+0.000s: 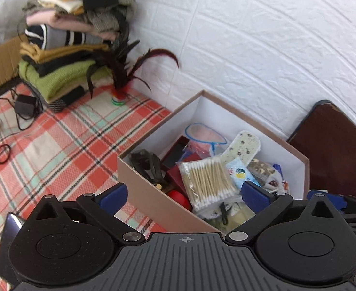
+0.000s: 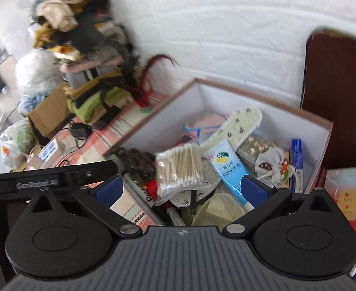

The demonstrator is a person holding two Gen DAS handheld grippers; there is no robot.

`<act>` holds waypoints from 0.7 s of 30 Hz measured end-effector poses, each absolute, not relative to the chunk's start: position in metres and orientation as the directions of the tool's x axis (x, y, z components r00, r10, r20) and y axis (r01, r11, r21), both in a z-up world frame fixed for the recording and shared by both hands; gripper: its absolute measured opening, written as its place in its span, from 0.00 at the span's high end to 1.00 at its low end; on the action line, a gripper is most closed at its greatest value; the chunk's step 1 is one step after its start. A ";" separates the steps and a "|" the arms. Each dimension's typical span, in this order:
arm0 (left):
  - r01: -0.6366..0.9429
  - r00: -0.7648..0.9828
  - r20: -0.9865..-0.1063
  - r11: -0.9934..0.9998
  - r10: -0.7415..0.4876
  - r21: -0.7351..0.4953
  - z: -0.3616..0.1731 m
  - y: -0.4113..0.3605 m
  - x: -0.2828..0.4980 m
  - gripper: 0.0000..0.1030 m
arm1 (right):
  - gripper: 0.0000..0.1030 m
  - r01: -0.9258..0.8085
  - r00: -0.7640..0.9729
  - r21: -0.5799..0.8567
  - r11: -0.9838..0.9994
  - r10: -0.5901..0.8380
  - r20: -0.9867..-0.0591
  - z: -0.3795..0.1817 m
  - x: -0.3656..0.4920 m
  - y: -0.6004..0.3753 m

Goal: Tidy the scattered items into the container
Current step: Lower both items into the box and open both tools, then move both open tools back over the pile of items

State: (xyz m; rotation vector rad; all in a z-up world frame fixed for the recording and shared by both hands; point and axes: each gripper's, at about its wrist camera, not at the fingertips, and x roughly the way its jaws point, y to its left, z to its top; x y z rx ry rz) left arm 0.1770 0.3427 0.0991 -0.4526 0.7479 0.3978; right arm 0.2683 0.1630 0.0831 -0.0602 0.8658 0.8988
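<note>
Left wrist view. The left gripper [image 1: 187,197] hangs above the near corner of the cardboard box [image 1: 151,189], jaws spread fully apart with nothing between the blue pads [image 1: 113,197]. The box stands on the plaid cloth [image 1: 64,145] against the white wall and already holds most of the clutter: a bag of cotton swabs [image 1: 208,184] on top, a patterned insole [image 1: 242,146], a blue sachet [image 1: 238,173], a red ball [image 1: 178,197] and dark red cases. Items that remain outside the box are a black hair tie [image 1: 3,154] and a feather shuttlecock [image 1: 119,97] on the cloth, and a power adapter [image 1: 25,106] with its cord. The hair tie is judged light, limp and flat; it is best pinched across one side of the loop. The shuttlecock is light, and its feathers are fragile; it should be gripped at the weighted base.

Right wrist view. The right gripper [image 2: 181,191] is likewise released and empty, pads wide, aimed down into the same box. The swab bag [image 2: 180,167] lies uppermost beside a blue tube [image 2: 228,167] and a marker pen [image 2: 139,191]. The bag is judged soft and its film slippery; it should be taken across the narrow middle. The picture is motion-blurred, so finer contents cannot be told.
</note>
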 end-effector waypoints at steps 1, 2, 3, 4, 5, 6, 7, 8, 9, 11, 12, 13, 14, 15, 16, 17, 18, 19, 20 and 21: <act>-0.494 0.674 -0.716 0.832 0.182 -0.253 0.102 0.339 0.173 0.00 | 0.00 -0.708 0.329 0.291 0.644 0.664 -0.671 0.086 0.264 0.159; -0.491 0.679 -0.712 0.831 0.178 -0.260 0.104 0.335 0.169 0.00 | 0.00 -0.709 0.336 0.292 0.642 0.672 -0.660 0.089 0.260 0.153; -0.489 0.680 -0.712 0.832 0.175 -0.261 0.106 0.330 0.166 0.00 | 0.00 -0.708 0.341 0.297 0.640 0.679 -0.650 0.091 0.257 0.147; -0.486 0.680 -0.713 0.833 0.172 -0.262 0.108 0.326 0.163 0.00 | 0.00 -0.705 0.346 0.302 0.641 0.683 -0.643 0.093 0.253 0.141; -0.477 0.680 -0.713 0.841 0.169 -0.256 0.110 0.320 0.160 0.00 | 0.00 -0.698 0.353 0.311 0.646 0.687 -0.635 0.095 0.249 0.135; -0.462 0.683 -0.711 0.852 0.165 -0.246 0.111 0.313 0.157 0.00 | 0.00 -0.688 0.361 0.321 0.650 0.691 -0.626 0.097 0.246 0.127; -0.446 0.686 -0.709 0.864 0.161 -0.235 0.113 0.306 0.155 0.00 | 0.00 -0.678 0.366 0.335 0.655 0.695 -0.618 0.098 0.243 0.119; -0.433 0.689 -0.706 0.873 0.162 -0.223 0.114 0.298 0.152 0.00 | 0.00 -0.666 0.370 0.350 0.659 0.699 -0.612 0.099 0.241 0.111; -0.422 0.693 -0.703 0.881 0.160 -0.215 0.114 0.290 0.150 0.00 | 0.00 -0.656 0.374 0.361 0.663 0.701 -0.608 0.099 0.238 0.103; -0.400 0.698 -0.699 0.893 0.153 -0.204 0.115 0.275 0.146 0.00 | 0.00 -0.645 0.387 0.366 0.670 0.700 -0.600 0.100 0.231 0.087; -0.391 0.701 -0.698 0.898 0.149 -0.201 0.116 0.267 0.144 0.00 | 0.00 -0.639 0.393 0.365 0.677 0.696 -0.602 0.100 0.228 0.079; -0.382 0.702 -0.698 0.901 0.140 -0.204 0.116 0.259 0.143 0.00 | 0.00 -0.628 0.395 0.371 0.684 0.691 -0.605 0.101 0.226 0.071; -0.373 0.704 -0.698 0.904 0.129 -0.209 0.116 0.252 0.141 0.00 | 0.00 -0.616 0.397 0.380 0.690 0.688 -0.608 0.100 0.223 0.062; -0.362 0.707 -0.698 0.907 0.117 -0.214 0.116 0.244 0.141 0.00 | 0.00 -0.603 0.401 0.389 0.697 0.685 -0.608 0.100 0.221 0.053; -0.350 0.709 -0.698 0.911 0.105 -0.218 0.116 0.236 0.140 0.00 | 0.00 -0.589 0.408 0.397 0.704 0.683 -0.606 0.100 0.218 0.043; -0.338 0.709 -0.699 0.915 0.095 -0.219 0.115 0.227 0.140 0.00 | 0.00 -0.577 0.417 0.399 0.713 0.677 -0.606 0.099 0.215 0.032; -0.326 0.709 -0.700 0.920 0.085 -0.219 0.114 0.217 0.139 0.00 | 0.00 -0.566 0.428 0.398 0.722 0.670 -0.607 0.099 0.211 0.022; -0.314 0.709 -0.701 0.924 0.074 -0.220 0.114 0.208 0.139 0.00 | 0.00 -0.557 0.441 0.391 0.733 0.660 -0.608 0.098 0.207 0.012; -0.301 0.709 -0.702 0.928 0.063 -0.220 0.113 0.198 0.139 0.00 | 0.00 -0.549 0.456 0.380 0.744 0.648 -0.610 0.097 0.202 0.001; -0.286 0.709 -0.703 0.932 0.049 -0.224 0.111 0.188 0.140 0.00 | 0.00 -0.539 0.472 0.370 0.757 0.635 -0.612 0.096 0.197 -0.010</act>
